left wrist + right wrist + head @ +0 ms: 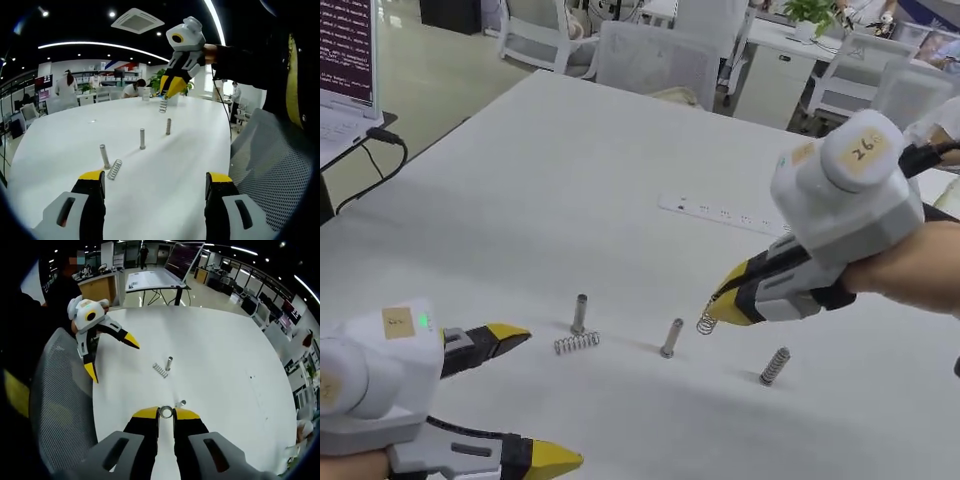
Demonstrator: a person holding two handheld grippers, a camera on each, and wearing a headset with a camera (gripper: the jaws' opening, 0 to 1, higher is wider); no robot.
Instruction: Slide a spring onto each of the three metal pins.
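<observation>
Head view: three metal pins are seen upright on the white table, long axes vertical. The left pin and middle pin are bare. The right pin is wrapped by a fitted spring. A loose spring is laid flat just beside the left pin's base, axis roughly left-right. The right gripper is held above the table near the middle pin, jaws pinched on a held spring that hangs tilted from the tips. "26" is read on its round cap. The left gripper is seen at bottom left, jaws spread wide with nothing in them; its sticker is unreadable. A power strip is laid further back.

Left gripper view: its own yellow-tipped jaws are wide apart. The held spring is seen hanging vertically under the right gripper.

Right gripper view: the held spring is seen end-on as a ring between nearly closed jaws, with the middle pin just beyond.
</observation>
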